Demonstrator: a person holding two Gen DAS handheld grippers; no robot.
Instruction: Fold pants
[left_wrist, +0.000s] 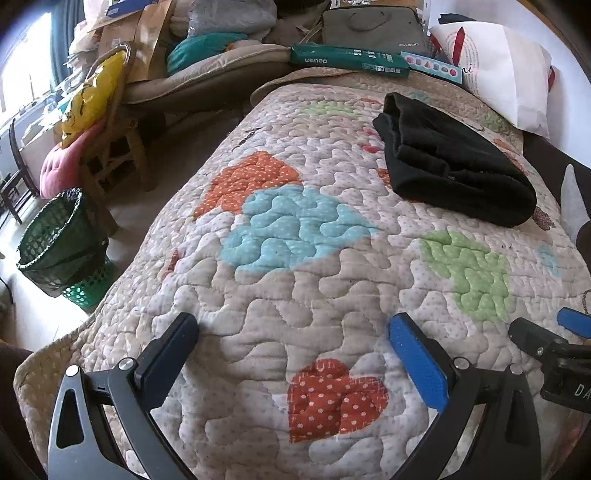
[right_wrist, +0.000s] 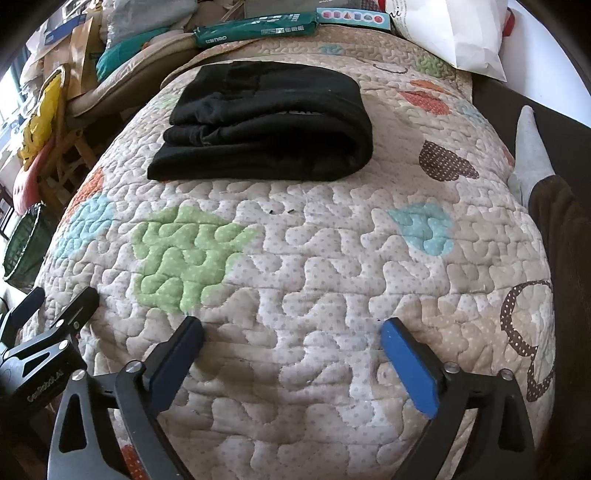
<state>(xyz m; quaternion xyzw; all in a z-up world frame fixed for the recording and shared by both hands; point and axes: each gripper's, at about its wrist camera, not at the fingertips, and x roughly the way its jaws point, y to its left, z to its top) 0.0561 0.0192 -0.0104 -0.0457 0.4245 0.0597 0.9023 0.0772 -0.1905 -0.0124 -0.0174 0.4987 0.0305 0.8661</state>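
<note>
Black pants (left_wrist: 454, 162) lie folded into a thick bundle on the quilted bedspread (left_wrist: 295, 288), toward its far side; the right wrist view shows the same pants (right_wrist: 266, 122) straight ahead. My left gripper (left_wrist: 293, 325) hovers over the near part of the quilt with its jaws wide open and nothing between them. My right gripper (right_wrist: 291, 328) is likewise open and empty, well short of the pants. The right gripper's fingertips (left_wrist: 572, 321) show at the right edge of the left wrist view, and the left gripper's fingers (right_wrist: 77, 299) show at the left edge of the right wrist view.
A green mesh bin (left_wrist: 59, 243) stands on the floor left of the bed beside a wooden chair with yellow and pink cushions (left_wrist: 92, 110). Green paper packs (left_wrist: 351, 61), a grey bag and a white pillow (left_wrist: 502, 70) line the far end. A person's socked foot (right_wrist: 532, 155) rests at the right.
</note>
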